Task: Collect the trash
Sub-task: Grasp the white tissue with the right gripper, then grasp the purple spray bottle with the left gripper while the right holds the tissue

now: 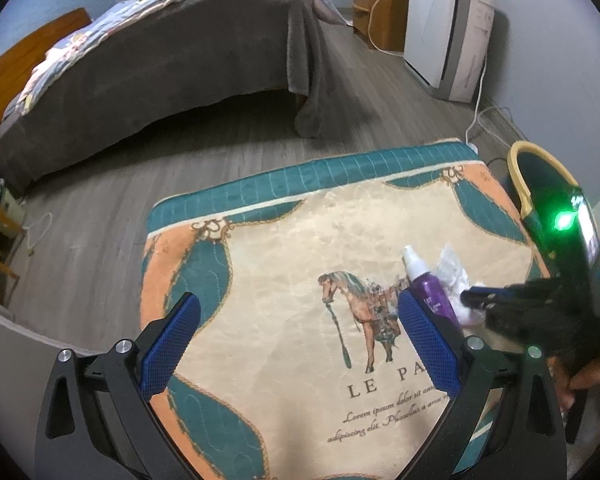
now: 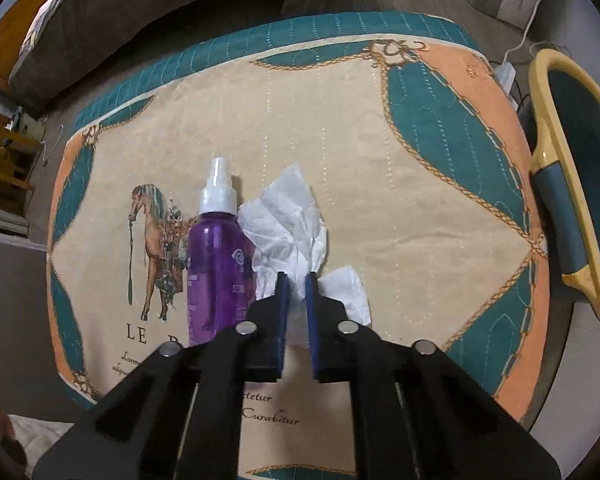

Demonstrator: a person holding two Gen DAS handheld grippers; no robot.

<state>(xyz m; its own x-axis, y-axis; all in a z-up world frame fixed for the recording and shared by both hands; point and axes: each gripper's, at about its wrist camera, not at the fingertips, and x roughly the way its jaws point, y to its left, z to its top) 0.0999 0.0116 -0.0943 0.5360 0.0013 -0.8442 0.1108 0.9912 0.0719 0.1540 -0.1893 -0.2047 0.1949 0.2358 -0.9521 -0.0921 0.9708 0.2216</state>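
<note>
R gripper – pinched on crumpled tissue, beside purple bottle

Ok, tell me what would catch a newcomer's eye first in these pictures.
First, the crumpled white tissue in the middle of the teal and peach quilted horse-print cloth, pinched in the right tongs. Beside it on the left lies a purple plastic spray bottle with a white nozzle. The left tongs hang wide open above the horse print.
</note>
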